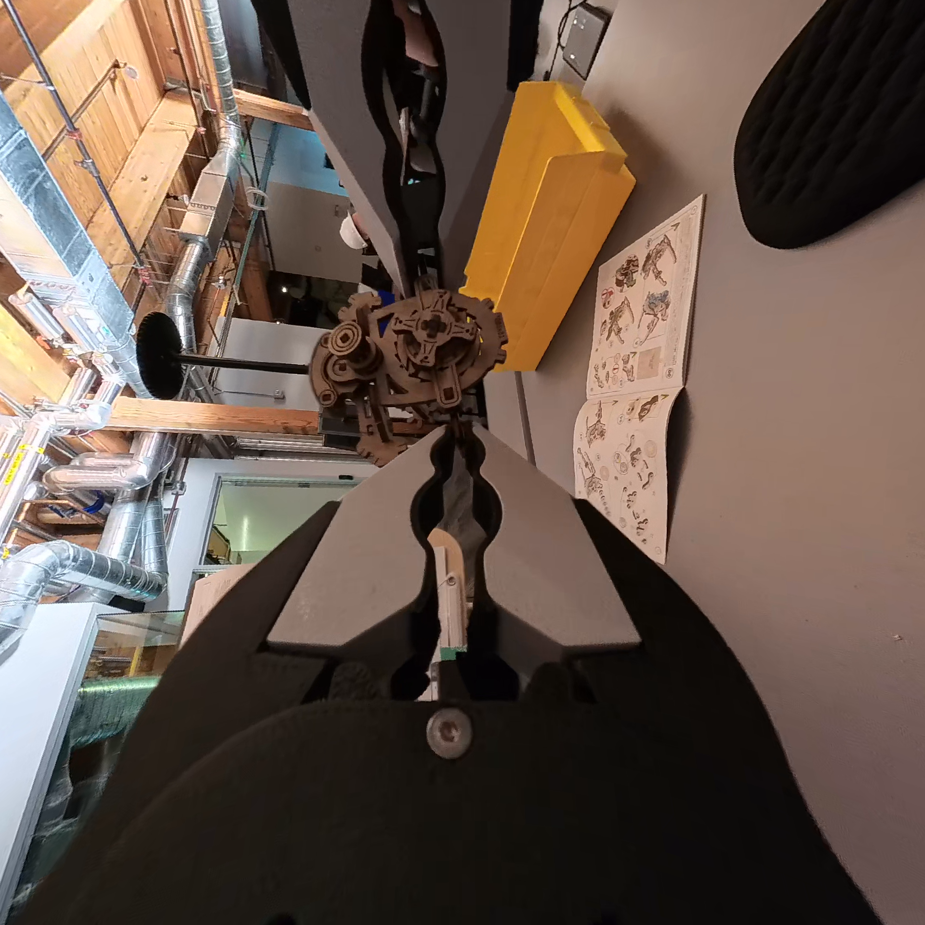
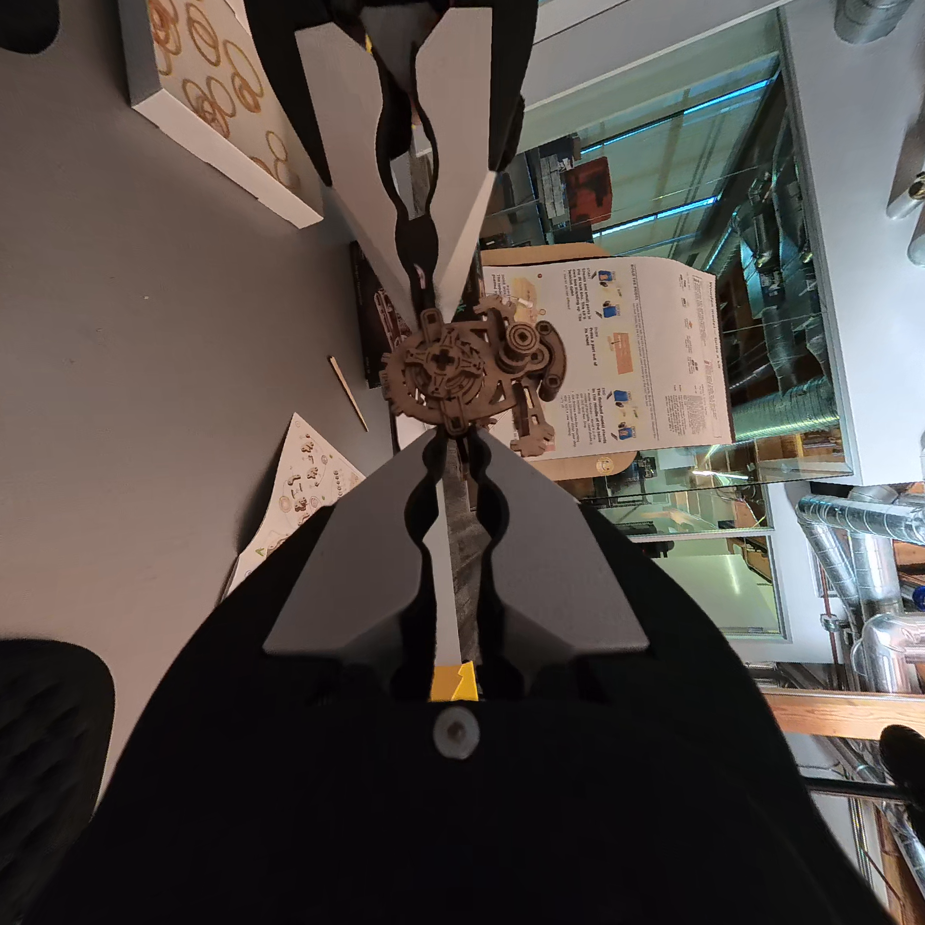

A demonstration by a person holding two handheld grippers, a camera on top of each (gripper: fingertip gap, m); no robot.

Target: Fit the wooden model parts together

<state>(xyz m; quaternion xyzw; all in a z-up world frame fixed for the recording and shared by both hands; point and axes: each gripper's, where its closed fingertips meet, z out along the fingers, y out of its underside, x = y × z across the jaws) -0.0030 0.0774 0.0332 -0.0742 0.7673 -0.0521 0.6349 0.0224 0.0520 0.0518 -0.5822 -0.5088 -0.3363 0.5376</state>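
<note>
Left gripper [image 1: 458, 430]: fingers closed on the lower edge of the wooden model [image 1: 410, 355]. Right gripper [image 1: 425, 280]: fingers closed on the opposite edge, entering from the top of the left wrist view. The model is held between the two grippers, raised clear of the grey surface [image 1: 801, 450].

In the right wrist view the right gripper [image 2: 453, 433] clamps the model [image 2: 470, 370] from below, and the left gripper [image 2: 430, 295] clamps it from above.

The model consists of a toothed ring with a cross-shaped hub and a stack of smaller discs at one side.

On the surface: a yellow bin [image 1: 540, 225], an open booklet [image 1: 640, 380], a wooden stick [image 2: 349, 393], a sheet of ring-shaped parts [image 2: 220, 95], and an upright instruction sheet [image 2: 650, 350].
</note>
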